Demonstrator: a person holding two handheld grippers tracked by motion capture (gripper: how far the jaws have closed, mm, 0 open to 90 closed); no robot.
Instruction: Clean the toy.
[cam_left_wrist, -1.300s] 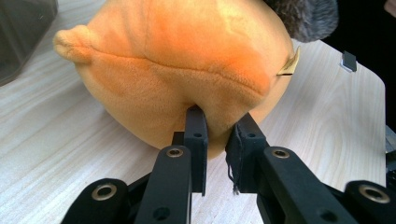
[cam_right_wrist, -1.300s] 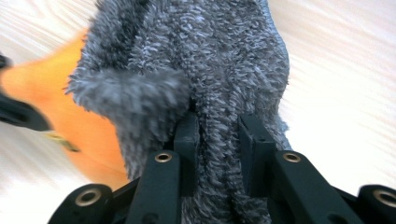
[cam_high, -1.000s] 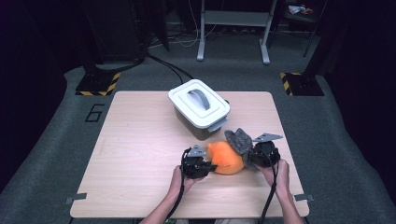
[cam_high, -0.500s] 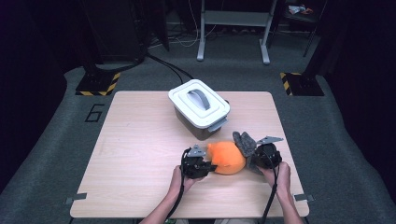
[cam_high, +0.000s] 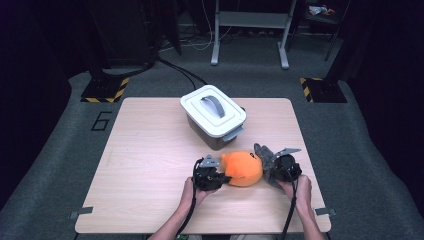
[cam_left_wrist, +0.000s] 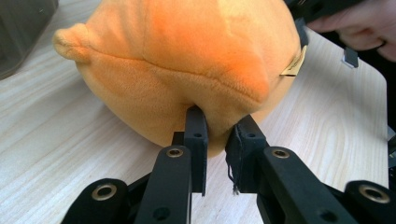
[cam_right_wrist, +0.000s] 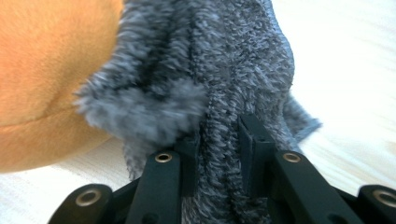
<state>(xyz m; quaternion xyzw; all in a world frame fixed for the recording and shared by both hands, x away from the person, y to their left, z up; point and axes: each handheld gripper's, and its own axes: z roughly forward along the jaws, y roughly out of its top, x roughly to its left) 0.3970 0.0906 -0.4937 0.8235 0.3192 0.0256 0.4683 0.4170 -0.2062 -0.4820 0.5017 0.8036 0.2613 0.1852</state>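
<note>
Orange plush toy (cam_high: 243, 169) lay on the wooden table (cam_high: 145, 150), just in front of the lidded white container (cam_high: 214, 116). The left gripper (cam_left_wrist: 217, 133) had its jaws nearly closed, pinching a fold of the plush. The right gripper (cam_right_wrist: 218, 133) was clamped on a grey knitted cloth (cam_right_wrist: 224, 70) touching the toy's other side.

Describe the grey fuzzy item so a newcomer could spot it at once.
Start at the white lidded box on the wooden table, then come toward the near edge. Beside the orange plush, the grey knitted cloth sits clamped in the right gripper.
</note>
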